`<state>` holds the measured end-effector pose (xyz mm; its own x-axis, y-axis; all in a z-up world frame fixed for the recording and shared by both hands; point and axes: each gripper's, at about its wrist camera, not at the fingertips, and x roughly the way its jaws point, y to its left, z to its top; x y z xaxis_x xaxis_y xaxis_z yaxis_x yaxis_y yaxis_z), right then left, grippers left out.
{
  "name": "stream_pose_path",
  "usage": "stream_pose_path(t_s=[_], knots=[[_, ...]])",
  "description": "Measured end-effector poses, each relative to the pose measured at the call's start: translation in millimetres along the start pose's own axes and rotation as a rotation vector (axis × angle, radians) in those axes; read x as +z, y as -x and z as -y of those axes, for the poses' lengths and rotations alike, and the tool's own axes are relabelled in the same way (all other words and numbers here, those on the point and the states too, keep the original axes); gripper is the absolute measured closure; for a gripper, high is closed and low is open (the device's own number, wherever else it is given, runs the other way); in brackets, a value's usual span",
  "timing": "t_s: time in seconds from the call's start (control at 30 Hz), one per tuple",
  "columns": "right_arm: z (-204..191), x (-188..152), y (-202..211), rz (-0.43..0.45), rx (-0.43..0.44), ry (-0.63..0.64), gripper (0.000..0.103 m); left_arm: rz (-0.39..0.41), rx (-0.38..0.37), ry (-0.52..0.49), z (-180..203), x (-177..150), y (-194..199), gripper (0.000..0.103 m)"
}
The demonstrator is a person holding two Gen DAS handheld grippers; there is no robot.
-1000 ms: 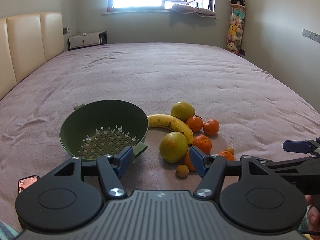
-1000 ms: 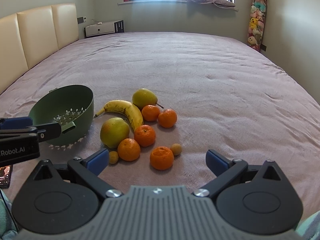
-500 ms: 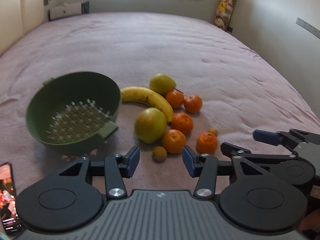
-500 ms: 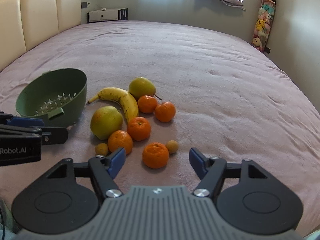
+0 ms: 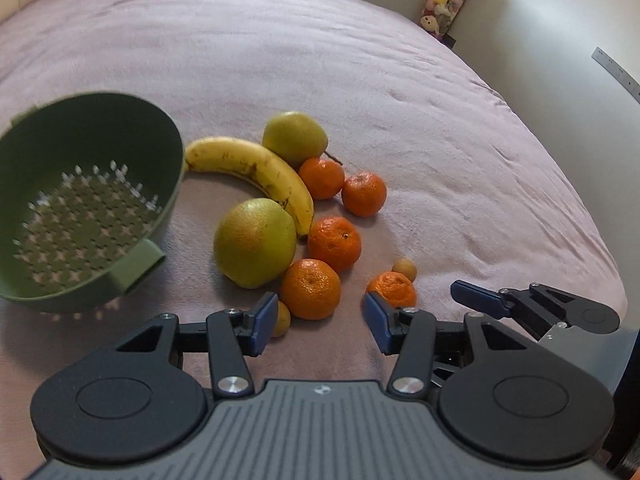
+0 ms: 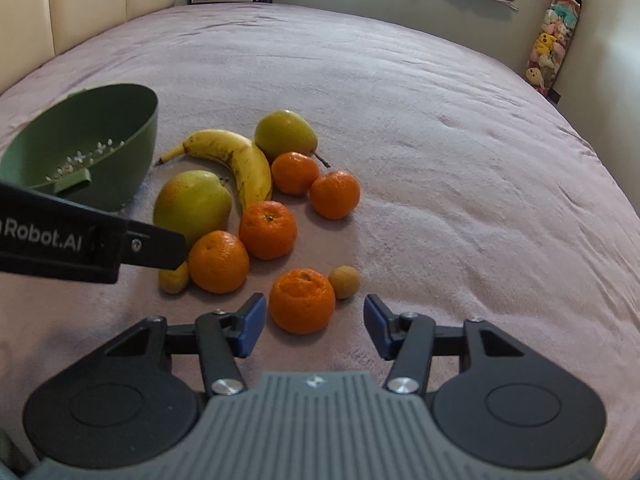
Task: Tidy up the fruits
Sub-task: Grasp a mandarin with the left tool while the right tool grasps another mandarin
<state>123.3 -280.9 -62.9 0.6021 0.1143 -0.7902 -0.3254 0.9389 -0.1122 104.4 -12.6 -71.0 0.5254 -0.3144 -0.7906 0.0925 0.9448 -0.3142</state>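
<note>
We judge the task barely begun. The green colander (image 5: pixel 80 200) sits on the bed (image 5: pixel 360 60) with nothing in it; its perforated bottom shows bare in both views. All the fruit lies loose on the bedspread just to the right of it: a banana (image 5: pixel 256 172) curving between two pears, the far pear (image 5: pixel 294 138) and the near pear (image 5: pixel 256 242), with five mandarins and two small brownish round fruits clustered around them.

Our left hand-held gripper (image 5: pixel 318 322) hangs low over the near edge of the pile. Its jaws are parted and grasp nothing; they have been narrowing over the last moment. The closest mandarin (image 5: pixel 310 288) lies just ahead of the gap, and one small brown fruit (image 5: pixel 280 318) peeks out from behind the left pad.

Our right hand-held gripper (image 6: pixel 314 326) is likewise released, with its jaws just now closing in. The puckered mandarin (image 6: pixel 302 300) sits right in front of the opening, not yet between the pads, and the other small brown fruit (image 6: pixel 344 282) touches or nearly touches its far side.

So nothing is sorted yet. As we read it, each hand is lining up a first mandarin, and every piece still has to be lifted and set into the colander, the banana and pears included.
</note>
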Motion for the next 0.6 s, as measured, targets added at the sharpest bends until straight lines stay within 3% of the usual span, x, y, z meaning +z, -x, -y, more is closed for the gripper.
stream_pose_path(t_s=[0.2,0.6], knots=[[0,4,-17,-0.024,0.019,-0.014,0.054,-0.016,-0.004,0.025,-8,0,-23,0.042],[3,3,-31,-0.06,0.065,-0.037,0.054,-0.037,0.04,-0.022,0,8,-53,0.038]])
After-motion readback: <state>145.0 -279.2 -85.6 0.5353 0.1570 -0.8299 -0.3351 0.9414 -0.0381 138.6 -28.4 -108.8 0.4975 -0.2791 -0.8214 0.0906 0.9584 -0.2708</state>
